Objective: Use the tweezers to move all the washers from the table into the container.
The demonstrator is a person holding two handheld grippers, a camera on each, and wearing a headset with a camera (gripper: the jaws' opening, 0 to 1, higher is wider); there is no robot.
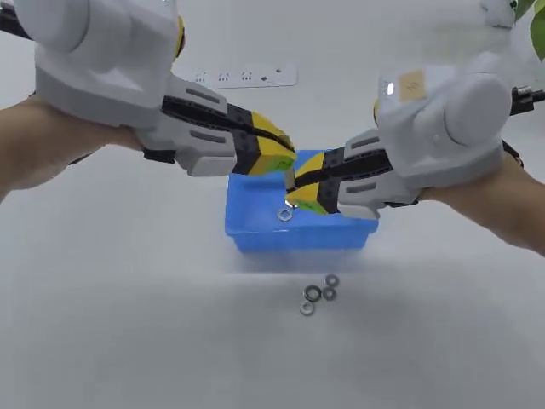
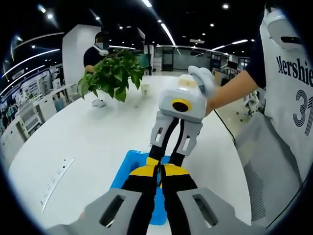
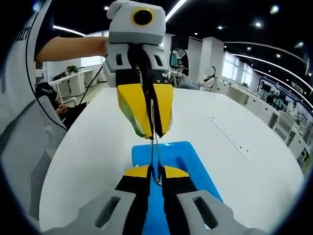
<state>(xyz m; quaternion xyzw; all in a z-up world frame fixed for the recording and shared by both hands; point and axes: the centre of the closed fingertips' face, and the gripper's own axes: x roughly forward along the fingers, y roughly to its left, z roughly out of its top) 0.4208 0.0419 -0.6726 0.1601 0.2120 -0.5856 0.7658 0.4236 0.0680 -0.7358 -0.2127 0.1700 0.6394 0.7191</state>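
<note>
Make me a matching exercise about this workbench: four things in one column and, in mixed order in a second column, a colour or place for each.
Things:
1. container
2. tweezers
3. four loose washers
4. power strip

Colour or place:
a. white, on the far side of the table
b. on the table, on the near side of the container
c. blue
d. running from the left gripper to the right gripper

Pairs: 1-c, 2-d, 3-b, 4-a.

Washers [image 1: 318, 293] on table [image 1: 128, 324] before container [image 1: 298, 234]; power strip [image 1: 243, 77] behind.
</note>
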